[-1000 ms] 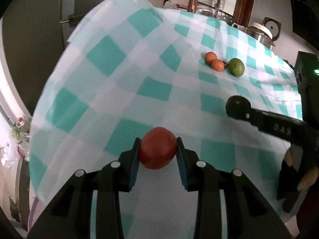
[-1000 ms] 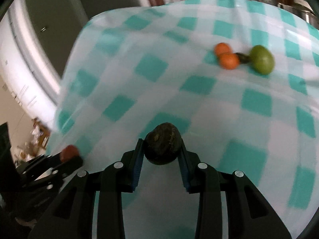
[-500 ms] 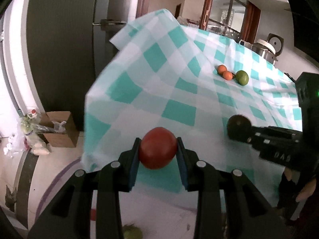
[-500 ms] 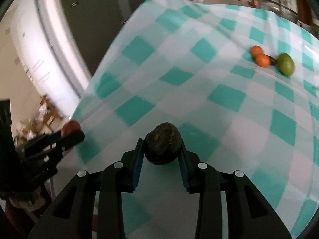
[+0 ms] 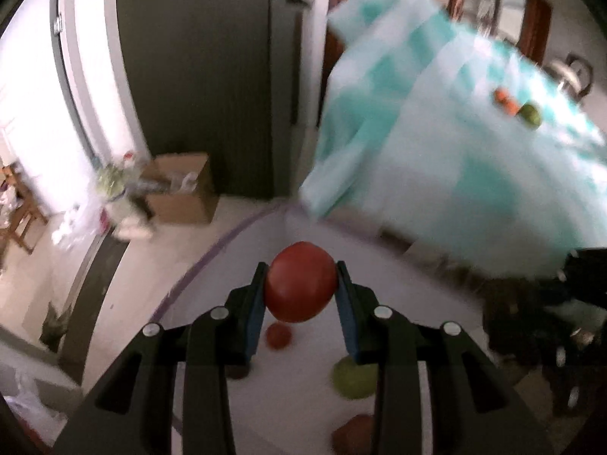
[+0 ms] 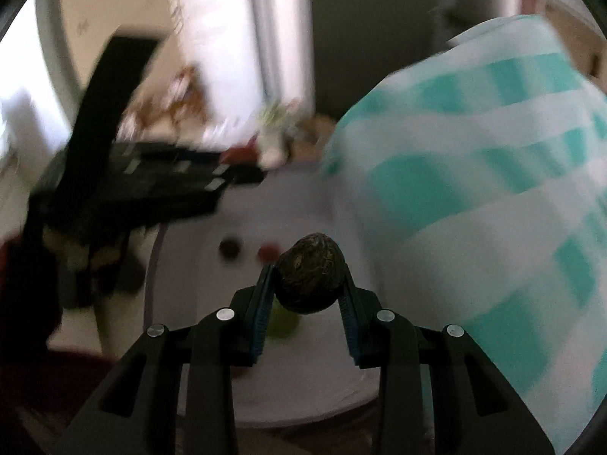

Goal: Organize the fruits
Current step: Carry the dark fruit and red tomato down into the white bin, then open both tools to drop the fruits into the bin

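My left gripper (image 5: pixel 300 284) is shut on a red tomato (image 5: pixel 300 281), held above a low white round surface (image 5: pixel 303 394). On that surface lie a small red fruit (image 5: pixel 278 335), a green fruit (image 5: pixel 354 378) and a brownish-red fruit (image 5: pixel 351 434). My right gripper (image 6: pixel 309 284) is shut on a dark wrinkled round fruit (image 6: pixel 309 278) above the same white surface (image 6: pixel 303 398), where a dark fruit (image 6: pixel 229 248), a small red fruit (image 6: pixel 266 252) and a green fruit (image 6: pixel 282 324) lie. Two oranges (image 5: pixel 506 100) and a green fruit (image 5: pixel 530 114) remain on the checked tablecloth (image 5: pixel 474 159).
The teal-and-white cloth-covered table (image 6: pixel 493 208) stands to the right of both grippers. A cardboard box (image 5: pixel 178 193) and clutter sit on the floor at the left by a dark door. The left gripper's body (image 6: pixel 132 174) shows blurred at left in the right wrist view.
Both grippers have swung left and down, away from the table top to over the low white surface, each still holding its fruit. The views are motion-blurred.
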The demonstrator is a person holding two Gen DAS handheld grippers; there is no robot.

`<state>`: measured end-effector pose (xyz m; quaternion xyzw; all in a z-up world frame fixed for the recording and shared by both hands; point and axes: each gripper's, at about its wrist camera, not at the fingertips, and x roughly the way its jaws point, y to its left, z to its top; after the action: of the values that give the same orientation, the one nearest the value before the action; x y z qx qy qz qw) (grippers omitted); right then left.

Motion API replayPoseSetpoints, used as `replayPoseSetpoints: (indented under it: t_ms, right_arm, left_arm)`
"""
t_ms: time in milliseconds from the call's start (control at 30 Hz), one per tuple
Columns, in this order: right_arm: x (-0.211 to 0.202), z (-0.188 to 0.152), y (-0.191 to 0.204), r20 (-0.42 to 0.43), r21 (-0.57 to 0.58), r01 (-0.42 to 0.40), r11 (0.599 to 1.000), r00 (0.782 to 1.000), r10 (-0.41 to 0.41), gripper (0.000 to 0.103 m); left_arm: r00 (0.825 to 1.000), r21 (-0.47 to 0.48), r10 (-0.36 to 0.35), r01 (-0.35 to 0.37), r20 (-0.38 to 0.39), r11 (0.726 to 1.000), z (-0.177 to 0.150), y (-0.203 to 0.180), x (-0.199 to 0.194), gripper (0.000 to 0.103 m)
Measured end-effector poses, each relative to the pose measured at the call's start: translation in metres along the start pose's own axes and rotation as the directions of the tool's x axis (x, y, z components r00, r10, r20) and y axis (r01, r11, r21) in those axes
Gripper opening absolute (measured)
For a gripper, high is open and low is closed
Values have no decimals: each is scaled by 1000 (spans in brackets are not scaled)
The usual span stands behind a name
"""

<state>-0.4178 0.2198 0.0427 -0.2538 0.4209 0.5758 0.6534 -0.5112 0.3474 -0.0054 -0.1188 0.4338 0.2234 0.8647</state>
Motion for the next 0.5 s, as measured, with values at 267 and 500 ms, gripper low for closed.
replayPoseSetpoints:
  t_ms: [267,500]
  right_arm:
    - [100,-33,10,-378,-62,19,998,925,-41,34]
    - [127,-43,22,-464,-133,26,991,882,-85,35]
  left_arm:
    - [961,-72,-20,0,-276,997,-40,15,79,35]
    - [928,-68,-1,-26,-372,997,-50,20,92,35]
